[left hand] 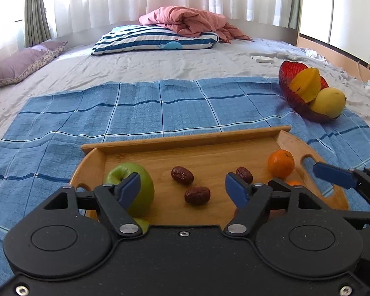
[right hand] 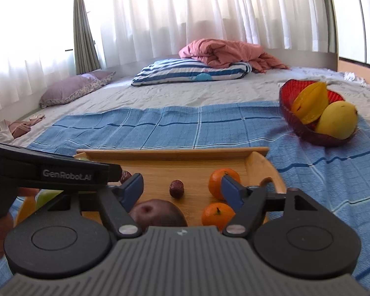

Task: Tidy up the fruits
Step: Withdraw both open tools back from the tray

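Jaws of left gripper (left hand: 182, 187) and right gripper (right hand: 181, 191) released over wooden tray (left hand: 185, 139); next grasp a fruit, likely green apple (left hand: 145, 187).

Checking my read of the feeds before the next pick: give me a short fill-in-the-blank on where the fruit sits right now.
1. The green apple lies on the wooden ____.
2. The starfruit and the yellow mango sit in the ____ bowl.
3. On the tray, the left wrist view shows ____ dark red dates.
4. The left gripper has its jaws ____, nothing between them.

Missing words: tray; red; three; open
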### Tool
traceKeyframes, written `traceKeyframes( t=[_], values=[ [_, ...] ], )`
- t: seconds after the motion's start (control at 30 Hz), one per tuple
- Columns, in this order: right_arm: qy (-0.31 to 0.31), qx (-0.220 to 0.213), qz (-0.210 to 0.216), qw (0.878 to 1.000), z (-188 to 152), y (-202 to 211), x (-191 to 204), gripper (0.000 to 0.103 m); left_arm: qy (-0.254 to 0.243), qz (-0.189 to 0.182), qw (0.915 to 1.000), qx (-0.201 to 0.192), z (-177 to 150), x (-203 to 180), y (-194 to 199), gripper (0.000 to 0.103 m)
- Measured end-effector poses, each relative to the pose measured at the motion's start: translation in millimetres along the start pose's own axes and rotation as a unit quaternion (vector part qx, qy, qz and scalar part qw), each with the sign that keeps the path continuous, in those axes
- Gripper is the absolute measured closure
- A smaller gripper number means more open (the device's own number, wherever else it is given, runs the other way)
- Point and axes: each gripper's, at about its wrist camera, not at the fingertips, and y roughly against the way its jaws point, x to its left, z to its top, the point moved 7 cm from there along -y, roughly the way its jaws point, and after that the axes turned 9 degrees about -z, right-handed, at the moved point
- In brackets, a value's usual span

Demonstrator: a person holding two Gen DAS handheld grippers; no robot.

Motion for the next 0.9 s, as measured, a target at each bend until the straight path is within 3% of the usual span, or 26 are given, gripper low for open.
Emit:
traceKeyframes(
  t=[0.43,0.9],
  values=[
    [0.015,-0.025,-0.001,1.0,-8.5,35.1,-1.0,0.012,-0.006,0.0,0.9998,-0.021,-19.0,-6.1,43.6,0.016],
    [0.016,-0.028,-0.003,0.999,-22.7,50.0,-6.8,0.01,0.007,-0.007,0.9997,-0.024,-37.8,-12.1,57.7,0.014]
  ],
)
